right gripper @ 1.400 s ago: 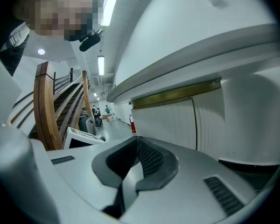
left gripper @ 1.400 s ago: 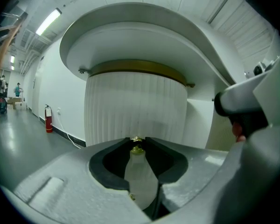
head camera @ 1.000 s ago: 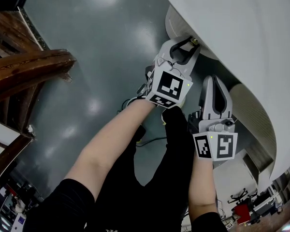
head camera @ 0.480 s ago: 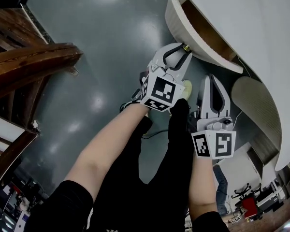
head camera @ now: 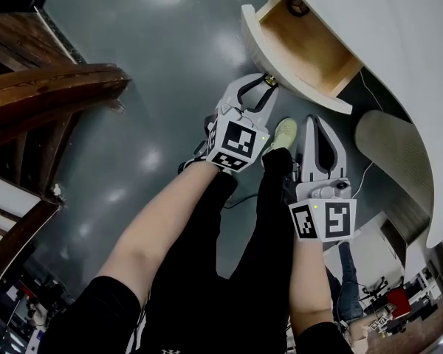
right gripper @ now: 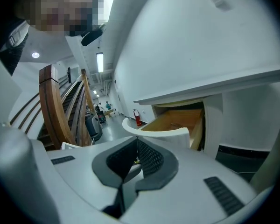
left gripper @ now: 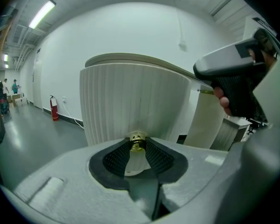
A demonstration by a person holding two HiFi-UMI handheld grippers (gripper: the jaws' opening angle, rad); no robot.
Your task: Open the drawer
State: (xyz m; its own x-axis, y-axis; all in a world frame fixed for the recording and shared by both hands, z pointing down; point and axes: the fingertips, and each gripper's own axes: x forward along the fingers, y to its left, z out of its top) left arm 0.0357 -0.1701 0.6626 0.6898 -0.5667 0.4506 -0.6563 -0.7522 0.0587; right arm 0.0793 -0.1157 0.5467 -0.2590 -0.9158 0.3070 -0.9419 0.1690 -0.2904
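Note:
The white drawer (head camera: 280, 71) with a curved ribbed front stands pulled out of the white cabinet (head camera: 399, 28), and its wooden inside (head camera: 310, 43) shows. My left gripper (head camera: 264, 84) is shut on the small brass knob (head camera: 269, 81) at the middle of the drawer front. In the left gripper view the knob (left gripper: 137, 138) sits pinched between the black pads of the left gripper (left gripper: 137, 143), with the ribbed drawer front (left gripper: 130, 101) behind. My right gripper (head camera: 319, 122) hangs below the drawer, shut and holding nothing. The right gripper (right gripper: 136, 139) looks at the open drawer (right gripper: 172, 122) from the side.
A dark ring-shaped thing (head camera: 298, 6) lies at the back of the drawer. A wooden stair railing (head camera: 44, 98) fills the left. The person's legs and a green shoe (head camera: 284, 133) stand on the grey floor (head camera: 155, 65) below the grippers. A fire extinguisher (left gripper: 53, 108) stands by the far wall.
The drawer has slid out of the cabinet, drawn by my left gripper on its knob, and its wooden inside has come into sight. The right gripper drifted slightly alongside.

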